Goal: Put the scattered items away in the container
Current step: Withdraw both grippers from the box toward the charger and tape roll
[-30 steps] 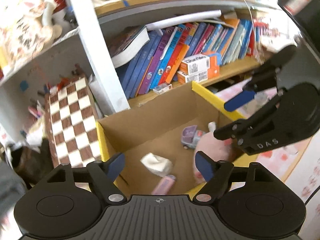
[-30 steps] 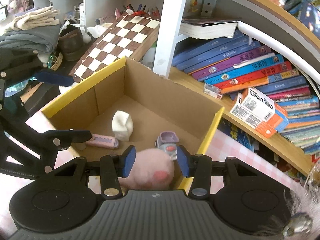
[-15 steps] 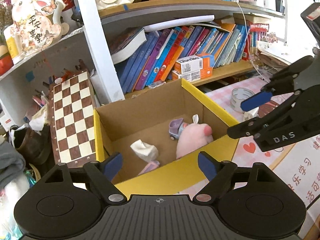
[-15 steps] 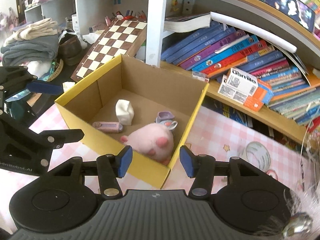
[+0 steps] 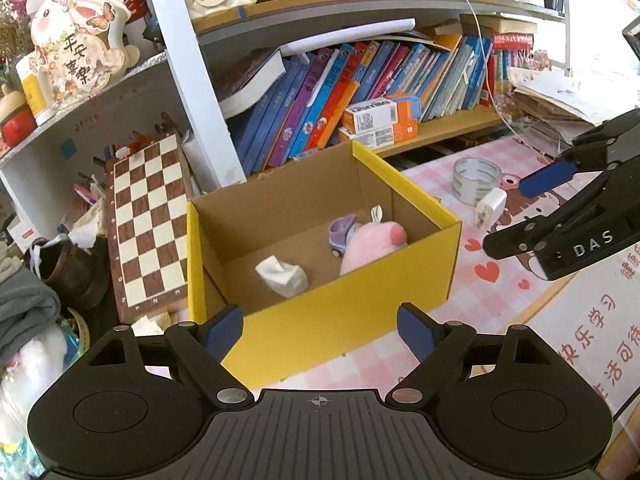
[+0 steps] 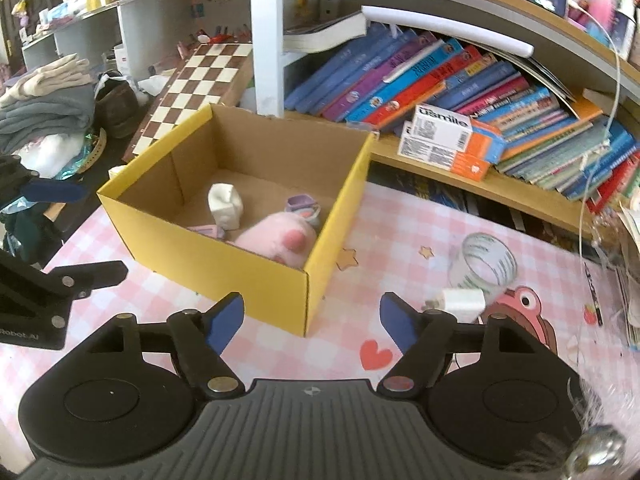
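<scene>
A yellow cardboard box [image 5: 332, 320] [image 6: 208, 256] stands on the pink checked cloth. Inside lie a pink plush [image 5: 372, 240] [image 6: 276, 238], a purple toy car [image 5: 340, 230] [image 6: 302, 206] and a white crumpled item [image 5: 282, 274] [image 6: 225, 204]. A clear tape roll [image 5: 476, 178] [image 6: 486, 264] and a white charger plug [image 5: 490, 206] [image 6: 460, 302] rest on the cloth right of the box. My left gripper [image 5: 320, 326] hangs open in front of the box, empty. My right gripper [image 6: 312, 318] is at the box's near right corner; its jaws are opening with nothing between them.
A shelf of leaning books [image 6: 440, 80] and orange-white cartons [image 6: 448, 140] runs behind the box. A chessboard [image 5: 146, 220] leans at its left, beside a shoe and piled clothes [image 6: 44, 108]. Papers [image 5: 552, 100] are stacked at the far right.
The right gripper let go of the pink plush, which now lies in the box, and its jaws widened. Both grippers drew back from the box toward the near side.
</scene>
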Motion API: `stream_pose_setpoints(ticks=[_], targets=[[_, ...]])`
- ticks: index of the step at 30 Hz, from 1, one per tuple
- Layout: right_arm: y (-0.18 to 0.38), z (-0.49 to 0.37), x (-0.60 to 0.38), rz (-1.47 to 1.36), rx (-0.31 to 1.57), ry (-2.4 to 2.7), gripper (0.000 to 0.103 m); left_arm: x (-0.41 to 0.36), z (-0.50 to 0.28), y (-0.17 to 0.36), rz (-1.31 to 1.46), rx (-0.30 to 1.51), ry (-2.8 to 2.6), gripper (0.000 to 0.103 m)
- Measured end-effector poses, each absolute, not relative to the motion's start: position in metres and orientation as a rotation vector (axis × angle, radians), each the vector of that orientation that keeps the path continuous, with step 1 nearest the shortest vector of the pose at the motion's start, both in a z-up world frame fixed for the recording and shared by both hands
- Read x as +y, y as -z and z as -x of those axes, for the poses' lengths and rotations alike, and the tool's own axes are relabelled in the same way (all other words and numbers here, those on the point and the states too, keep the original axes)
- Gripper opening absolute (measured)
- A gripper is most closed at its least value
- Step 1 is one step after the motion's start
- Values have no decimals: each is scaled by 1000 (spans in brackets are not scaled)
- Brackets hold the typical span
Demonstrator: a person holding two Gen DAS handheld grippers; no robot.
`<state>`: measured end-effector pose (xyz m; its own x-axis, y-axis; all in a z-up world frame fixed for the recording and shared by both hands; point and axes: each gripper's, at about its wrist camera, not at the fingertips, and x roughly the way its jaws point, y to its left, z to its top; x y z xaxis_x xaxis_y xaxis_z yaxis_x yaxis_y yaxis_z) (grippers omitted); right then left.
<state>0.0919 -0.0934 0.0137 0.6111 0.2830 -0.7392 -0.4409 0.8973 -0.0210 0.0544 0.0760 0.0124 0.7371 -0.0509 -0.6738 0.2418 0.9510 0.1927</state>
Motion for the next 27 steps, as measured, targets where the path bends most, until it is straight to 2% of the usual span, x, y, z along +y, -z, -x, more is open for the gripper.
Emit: stream_pose_setpoints(ticks=[2,5,27], targets=[[-12,-88,-99,203,815,-411,81,75,-52,-12,-277,730,156,87],[-8,-85,-108,186,823,-396,84,71,-49,-12,-276,735,151,87],[7,-75,-181,79,841,-328,84,21,-48,-7,-319,764,153,87]])
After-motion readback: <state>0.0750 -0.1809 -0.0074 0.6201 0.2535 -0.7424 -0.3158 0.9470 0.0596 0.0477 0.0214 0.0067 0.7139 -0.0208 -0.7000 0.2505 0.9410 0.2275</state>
